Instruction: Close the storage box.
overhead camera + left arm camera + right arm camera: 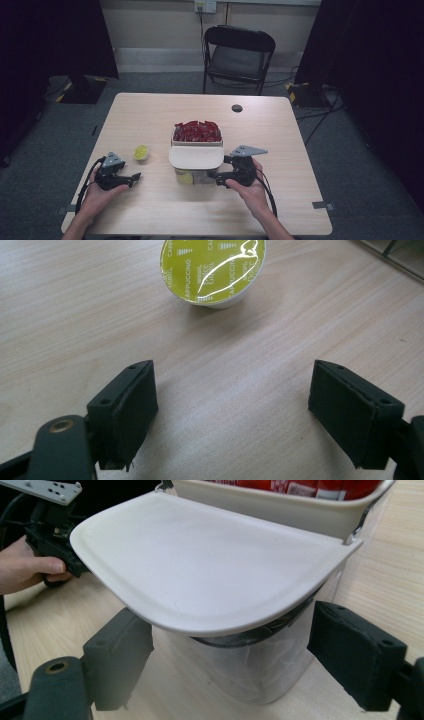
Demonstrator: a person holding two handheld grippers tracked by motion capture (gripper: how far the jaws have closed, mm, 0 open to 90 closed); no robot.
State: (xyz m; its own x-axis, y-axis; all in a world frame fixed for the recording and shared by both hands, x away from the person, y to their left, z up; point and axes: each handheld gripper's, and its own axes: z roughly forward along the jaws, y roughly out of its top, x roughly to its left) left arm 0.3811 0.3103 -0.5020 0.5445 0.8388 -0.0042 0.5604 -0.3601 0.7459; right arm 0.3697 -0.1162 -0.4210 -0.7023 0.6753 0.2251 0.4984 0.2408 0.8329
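Cream lid (200, 565) of the clear container (250, 670) overhangs the right gripper (230, 655), whose open fingers (355, 655) flank the container without touching, while the left gripper (230, 410), fingers also open, faces the green capsule (212, 270) on the worktop (75, 315).

Left gripper (134, 177): black body, grey three-cornered plate on top, black cable looping from its rear. Two black block-shaped jaws faced with dark foam pads; the foam on one pad is frayed at its lower edge. Small screw holes show on the jaw tops, and a brass-coloured rivet sits in the rounded black link below. Right gripper (216, 175): same black build, with a larger grey three-cornered plate, black cable trailing along the forearm, matching foam pads, screw holes and brass rivet. Forearms bare; no sleeves visible.
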